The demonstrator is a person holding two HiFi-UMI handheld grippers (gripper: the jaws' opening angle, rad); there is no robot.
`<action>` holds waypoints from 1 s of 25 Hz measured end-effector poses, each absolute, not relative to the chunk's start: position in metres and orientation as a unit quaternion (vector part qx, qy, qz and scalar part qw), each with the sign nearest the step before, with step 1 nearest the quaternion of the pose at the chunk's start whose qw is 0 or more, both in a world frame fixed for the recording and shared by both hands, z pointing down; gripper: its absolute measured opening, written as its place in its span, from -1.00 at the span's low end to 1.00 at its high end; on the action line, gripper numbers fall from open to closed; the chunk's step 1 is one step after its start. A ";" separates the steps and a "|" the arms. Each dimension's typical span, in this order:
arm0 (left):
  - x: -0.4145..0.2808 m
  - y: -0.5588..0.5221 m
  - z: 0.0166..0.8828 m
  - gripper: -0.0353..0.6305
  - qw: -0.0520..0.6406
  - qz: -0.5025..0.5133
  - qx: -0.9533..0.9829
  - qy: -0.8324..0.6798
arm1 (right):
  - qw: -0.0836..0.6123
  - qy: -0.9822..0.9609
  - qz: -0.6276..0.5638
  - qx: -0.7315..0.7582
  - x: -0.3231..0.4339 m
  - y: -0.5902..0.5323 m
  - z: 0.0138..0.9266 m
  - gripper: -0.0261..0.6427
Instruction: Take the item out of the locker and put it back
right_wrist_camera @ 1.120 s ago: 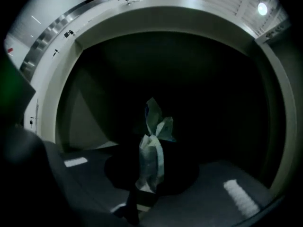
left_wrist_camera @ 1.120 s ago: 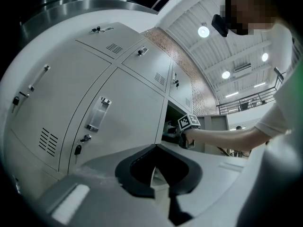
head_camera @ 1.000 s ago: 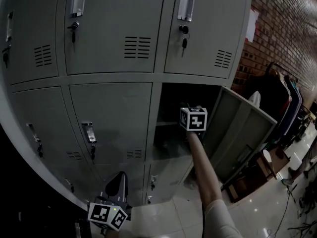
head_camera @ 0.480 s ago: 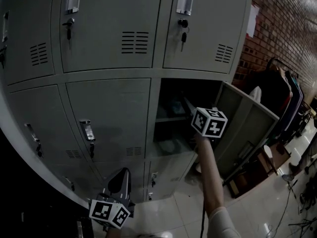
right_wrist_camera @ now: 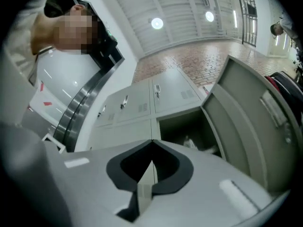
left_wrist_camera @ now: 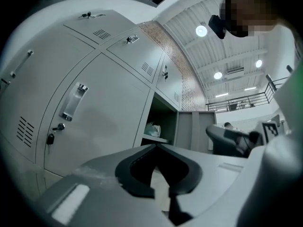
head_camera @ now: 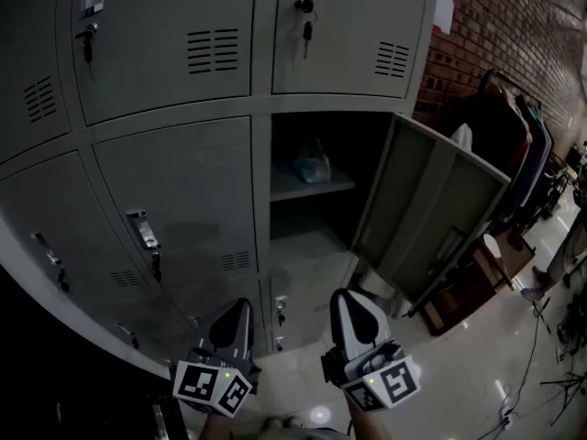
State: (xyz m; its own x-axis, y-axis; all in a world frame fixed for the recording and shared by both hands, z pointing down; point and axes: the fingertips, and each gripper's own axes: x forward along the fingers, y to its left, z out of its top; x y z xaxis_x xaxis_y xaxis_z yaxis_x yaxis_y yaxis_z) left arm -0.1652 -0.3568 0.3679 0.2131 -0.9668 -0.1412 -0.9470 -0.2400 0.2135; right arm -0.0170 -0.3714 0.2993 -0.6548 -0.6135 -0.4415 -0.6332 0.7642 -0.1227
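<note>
The open locker (head_camera: 312, 236) shows a shelf, and on it rests a pale, crumpled bag (head_camera: 310, 161), also seen as the bag (left_wrist_camera: 152, 129) and the bag (right_wrist_camera: 189, 143). My right gripper (head_camera: 344, 296) hangs low in the head view, well below and in front of the locker, pointing up at it. Its jaws have just been closing and now meet at the tip (right_wrist_camera: 152, 141) with nothing between them. My left gripper (head_camera: 240, 305) sits beside it on the left, jaws together (left_wrist_camera: 155, 145) and empty.
The locker's door (head_camera: 431, 214) stands swung out to the right. Closed lockers with handles and keys (head_camera: 305, 21) surround the opening. A brick wall (head_camera: 514, 26) and a rack of dark clothes (head_camera: 518, 149) lie to the right. Glossy floor tiles (head_camera: 459, 374) run below.
My right gripper has pulled back out of the locker opening and dropped down beside the left one. The bag on the shelf has come into plain sight.
</note>
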 end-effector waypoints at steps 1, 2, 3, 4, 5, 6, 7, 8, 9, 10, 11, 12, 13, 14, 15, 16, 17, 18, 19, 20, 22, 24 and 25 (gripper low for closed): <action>-0.162 -0.356 0.370 -0.88 0.042 -0.120 0.780 -0.612 | 0.215 0.911 0.003 -0.351 -0.017 -0.364 0.325 -0.92; -0.160 -0.354 0.371 -0.88 0.044 -0.120 0.782 -0.610 | 0.197 0.913 -0.020 -0.356 -0.017 -0.360 0.347 -0.92; -0.158 -0.353 0.372 -0.88 0.046 -0.122 0.783 -0.608 | 0.182 0.914 -0.041 -0.360 -0.015 -0.358 0.363 -0.92; -0.157 -0.351 0.373 -0.88 0.048 -0.125 0.784 -0.607 | 0.171 0.915 -0.052 -0.363 -0.013 -0.356 0.374 -0.92; -0.156 -0.349 0.374 -0.88 0.050 -0.127 0.784 -0.606 | 0.163 0.914 -0.052 -0.367 -0.009 -0.354 0.377 -0.92; -0.155 -0.348 0.375 -0.88 0.053 -0.128 0.784 -0.605 | 0.156 0.914 -0.043 -0.373 -0.005 -0.352 0.377 -0.92; -0.154 -0.346 0.376 -0.88 0.055 -0.128 0.784 -0.605 | 0.148 0.912 -0.032 -0.380 0.000 -0.351 0.375 -0.92; -0.152 -0.345 0.377 -0.88 0.058 -0.127 0.783 -0.606 | 0.142 0.911 -0.023 -0.386 0.004 -0.349 0.373 -0.92; -0.151 -0.344 0.379 -0.88 0.061 -0.124 0.782 -0.608 | 0.137 0.910 -0.016 -0.390 0.007 -0.348 0.372 -0.92; -0.150 -0.343 0.381 -0.88 0.063 -0.121 0.781 -0.610 | 0.133 0.910 -0.011 -0.392 0.010 -0.347 0.372 -0.92; -0.149 -0.342 0.383 -0.88 0.065 -0.119 0.780 -0.611 | 0.131 0.911 -0.009 -0.392 0.013 -0.346 0.371 -0.92; -0.147 -0.341 0.386 -0.88 0.068 -0.118 0.779 -0.612 | 0.130 0.912 -0.007 -0.390 0.015 -0.345 0.371 -0.92; -0.145 -0.339 0.389 -0.88 0.071 -0.116 0.778 -0.613 | 0.130 0.913 -0.006 -0.387 0.017 -0.343 0.369 -0.92; -0.143 -0.334 0.392 -0.88 0.075 -0.114 0.777 -0.614 | 0.131 0.915 -0.005 -0.382 0.018 -0.338 0.367 -0.92; -0.142 -0.327 0.396 -0.88 0.078 -0.110 0.776 -0.616 | 0.134 0.917 -0.006 -0.375 0.018 -0.332 0.366 -0.92; -0.140 -0.319 0.399 -0.88 0.079 -0.106 0.775 -0.618 | 0.135 0.920 -0.009 -0.368 0.017 -0.325 0.367 -0.92; -0.137 -0.312 0.401 -0.88 0.078 -0.104 0.776 -0.618 | 0.135 0.922 -0.010 -0.364 0.019 -0.319 0.367 -0.92; -0.131 -0.308 0.404 -0.88 0.077 -0.105 0.778 -0.615 | 0.136 0.922 -0.009 -0.362 0.022 -0.313 0.367 -0.92; -0.125 -0.302 0.408 -0.88 0.078 -0.105 0.782 -0.610 | 0.137 0.922 -0.005 -0.363 0.025 -0.306 0.367 -0.92; -0.118 -0.293 0.413 -0.88 0.082 -0.103 0.785 -0.605 | 0.138 0.921 -0.001 -0.363 0.029 -0.295 0.368 -0.92; -0.104 -0.267 0.423 -0.88 0.086 -0.097 0.791 -0.598 | 0.131 0.923 0.002 -0.363 0.036 -0.266 0.376 -0.92; -0.091 -0.234 0.428 -0.88 0.078 -0.096 0.796 -0.592 | 0.121 0.924 -0.003 -0.364 0.046 -0.239 0.390 -0.92; -0.087 -0.216 0.431 -0.88 0.074 -0.097 0.798 -0.591 | 0.119 0.923 -0.006 -0.366 0.051 -0.225 0.398 -0.92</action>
State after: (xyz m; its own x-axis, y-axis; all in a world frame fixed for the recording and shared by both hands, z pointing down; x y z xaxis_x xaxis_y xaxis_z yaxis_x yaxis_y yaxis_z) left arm -0.0870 -0.2162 0.4305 0.2835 -0.9566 -0.0674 -0.9280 -0.2914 0.2323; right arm 0.0505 -0.2250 0.3981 -0.7034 -0.6774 -0.2152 -0.6745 0.7317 -0.0985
